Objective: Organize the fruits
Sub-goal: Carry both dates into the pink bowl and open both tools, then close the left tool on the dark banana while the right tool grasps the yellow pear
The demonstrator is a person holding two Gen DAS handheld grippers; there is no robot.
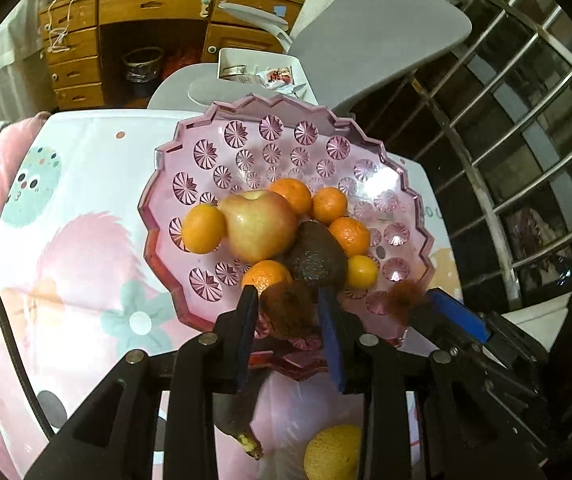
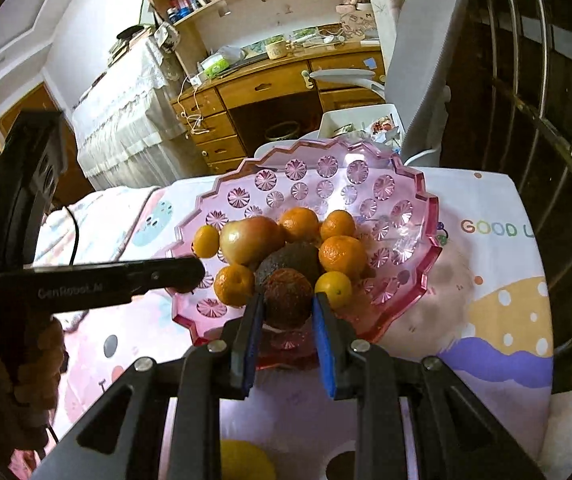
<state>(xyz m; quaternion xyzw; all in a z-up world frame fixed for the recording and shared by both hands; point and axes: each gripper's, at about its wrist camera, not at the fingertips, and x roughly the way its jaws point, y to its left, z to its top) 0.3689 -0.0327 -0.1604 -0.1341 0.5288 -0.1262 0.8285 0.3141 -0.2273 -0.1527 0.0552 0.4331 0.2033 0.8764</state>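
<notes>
A pink cut-glass bowl (image 1: 166,184) (image 2: 418,200) stands on the cloth-covered table. It holds an apple (image 1: 258,224) (image 2: 250,240), a dark avocado (image 1: 316,260) (image 2: 290,258) and several mandarins (image 1: 204,228) (image 2: 342,254). My left gripper (image 1: 288,300) hangs over the bowl's near rim, shut on a rough reddish-brown fruit (image 1: 286,310). My right gripper (image 2: 288,306) is shut on a second brown fruit (image 2: 288,300), also above the near rim. In the left wrist view its blue pad (image 1: 460,314) shows at the right.
A yellow fruit (image 1: 334,454) (image 2: 246,460) and a dark banana-like stalk (image 1: 242,432) lie on the cloth below the grippers. A grey chair (image 1: 374,36) stands behind the table and a wooden desk (image 2: 270,84) beyond it. Metal railing (image 1: 526,128) runs along the right.
</notes>
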